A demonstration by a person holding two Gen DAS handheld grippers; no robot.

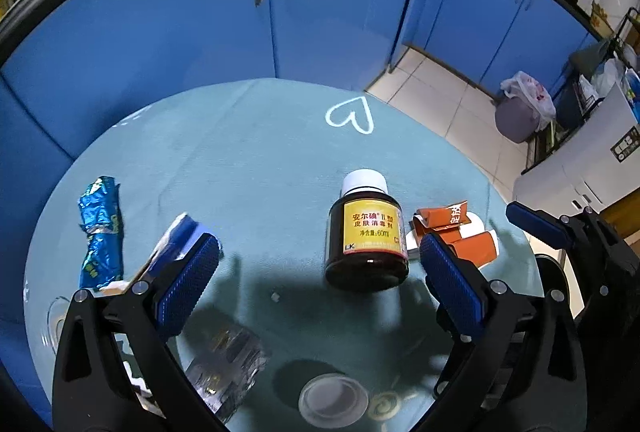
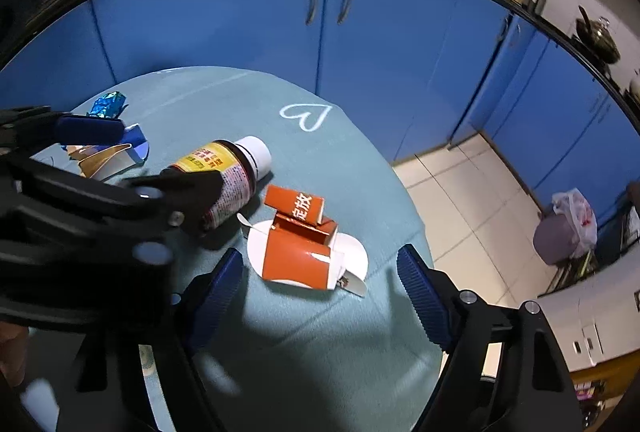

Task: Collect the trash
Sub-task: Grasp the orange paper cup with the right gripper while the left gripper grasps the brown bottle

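We hold both tools released above a round teal worktop [image 1: 248, 160]. Our left tool [image 1: 320, 268] frames a brown bottle [image 1: 366, 236] lying on its side. Our right tool [image 2: 320, 272] hovers around a torn orange carton [image 2: 300, 236]. A crumpled blue wrapper [image 1: 100, 228] lies far left.

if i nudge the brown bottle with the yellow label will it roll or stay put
The brown bottle lies on its side on the table, round-bodied, so it will probably roll sideways. It looks rigid, likely glass or hard plastic, possibly slippery.
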